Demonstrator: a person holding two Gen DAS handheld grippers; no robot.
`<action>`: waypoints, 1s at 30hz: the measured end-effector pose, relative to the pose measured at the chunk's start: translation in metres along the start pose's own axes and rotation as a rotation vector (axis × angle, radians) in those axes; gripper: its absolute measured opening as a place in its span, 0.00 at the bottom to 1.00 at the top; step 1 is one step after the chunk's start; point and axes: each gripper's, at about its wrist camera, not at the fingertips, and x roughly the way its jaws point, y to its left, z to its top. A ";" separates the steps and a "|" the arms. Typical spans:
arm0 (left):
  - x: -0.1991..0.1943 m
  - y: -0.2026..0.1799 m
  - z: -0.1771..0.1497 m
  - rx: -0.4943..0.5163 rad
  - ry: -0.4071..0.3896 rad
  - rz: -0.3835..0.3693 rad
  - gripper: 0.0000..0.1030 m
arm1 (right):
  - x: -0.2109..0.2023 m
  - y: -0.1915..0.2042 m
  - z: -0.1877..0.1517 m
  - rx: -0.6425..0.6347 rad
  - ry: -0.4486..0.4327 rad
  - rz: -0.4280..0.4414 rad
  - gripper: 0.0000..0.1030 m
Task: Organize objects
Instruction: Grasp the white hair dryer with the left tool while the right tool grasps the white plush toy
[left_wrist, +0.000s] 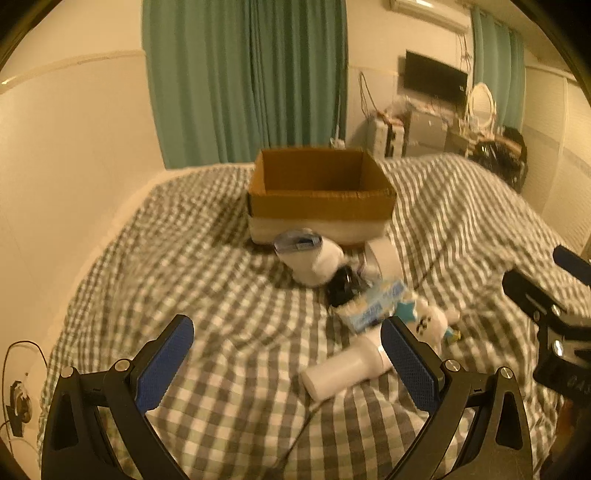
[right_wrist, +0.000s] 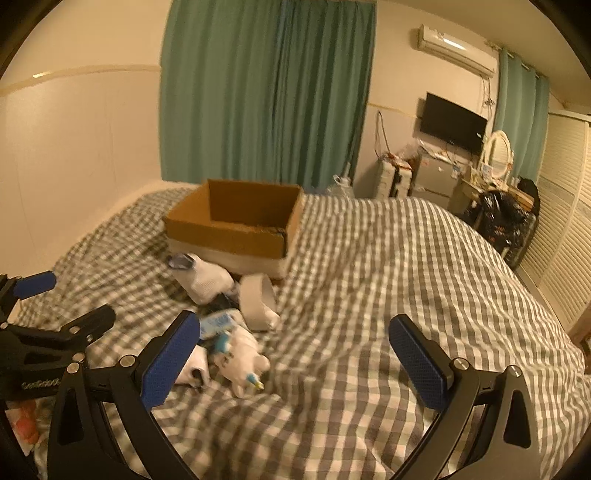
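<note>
From the left wrist view, my left gripper (left_wrist: 286, 345) has its jaws spread wide and empty over the checked bed (left_wrist: 184, 258). One cardboard box (left_wrist: 319, 195) sits at centre frame. Below it lies a small heap: one white sock bundle (left_wrist: 314, 262), one black item (left_wrist: 341, 286), one blue-and-white packet (left_wrist: 376, 304), one plush toy (left_wrist: 428, 323), and one white cylinder (left_wrist: 343, 373) just beside the right-hand jaw. In the right wrist view, my right gripper (right_wrist: 293, 349) is likewise spread and empty, the heap at its left jaw.
</note>
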 end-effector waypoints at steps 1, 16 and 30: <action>0.004 -0.002 -0.002 0.005 0.013 -0.002 1.00 | 0.005 -0.002 -0.003 0.005 0.015 -0.004 1.00; 0.076 -0.058 -0.029 0.228 0.239 -0.159 0.95 | 0.048 -0.024 -0.026 0.070 0.131 0.021 1.00; 0.046 -0.024 -0.013 0.142 0.164 -0.140 0.43 | 0.068 0.000 -0.024 0.001 0.188 0.061 1.00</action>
